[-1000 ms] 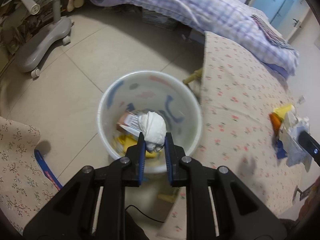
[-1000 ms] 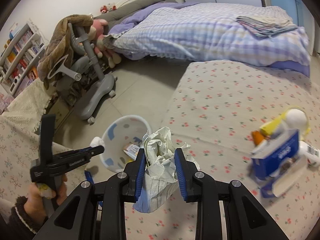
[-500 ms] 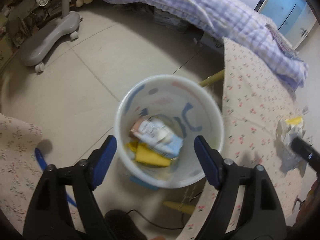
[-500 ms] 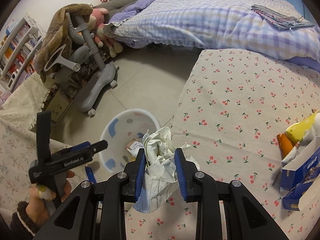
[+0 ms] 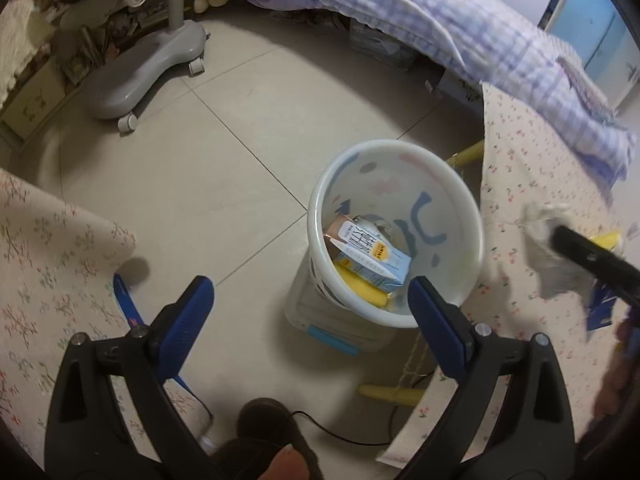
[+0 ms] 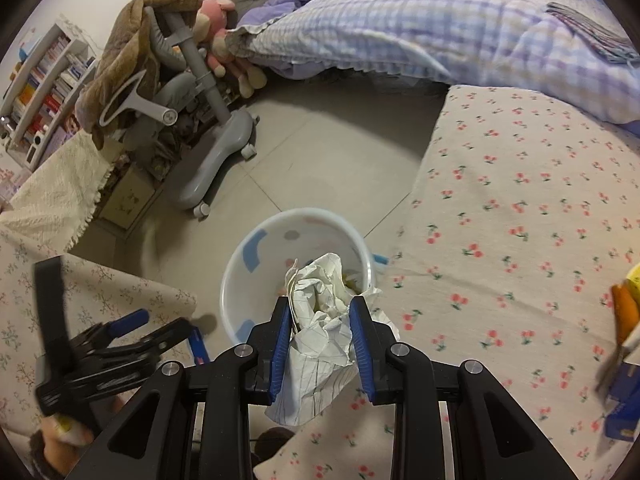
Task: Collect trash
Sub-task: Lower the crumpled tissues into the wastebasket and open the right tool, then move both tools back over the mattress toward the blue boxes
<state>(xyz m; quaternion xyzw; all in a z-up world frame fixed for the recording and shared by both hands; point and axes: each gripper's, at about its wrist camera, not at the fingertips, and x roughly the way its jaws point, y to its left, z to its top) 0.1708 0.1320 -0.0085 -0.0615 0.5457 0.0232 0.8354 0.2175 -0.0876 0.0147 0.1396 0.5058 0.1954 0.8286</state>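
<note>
A white bin (image 5: 396, 160) stands on the floor beside the table; it holds a blue and white carton (image 5: 370, 252) and yellow trash. My left gripper (image 5: 310, 294) is open and empty, above the floor just left of the bin. My right gripper (image 6: 320, 312) is shut on a crumpled white paper (image 6: 320, 320) and holds it over the near rim of the bin (image 6: 256, 256). In the left wrist view the right gripper and its paper (image 5: 548, 248) show at the right, blurred.
A table with a cherry-print cloth (image 6: 520, 220) lies to the right of the bin, with a blue box and yellow trash (image 6: 624, 344) at its right edge. A grey chair base (image 5: 140, 68) stands on the floor at the back left. A bed (image 6: 440, 28) lies behind.
My left gripper opened and let the white wad fall into the bin, then drew back left. My right gripper carried the crumpled paper left from over the table to over the bin.
</note>
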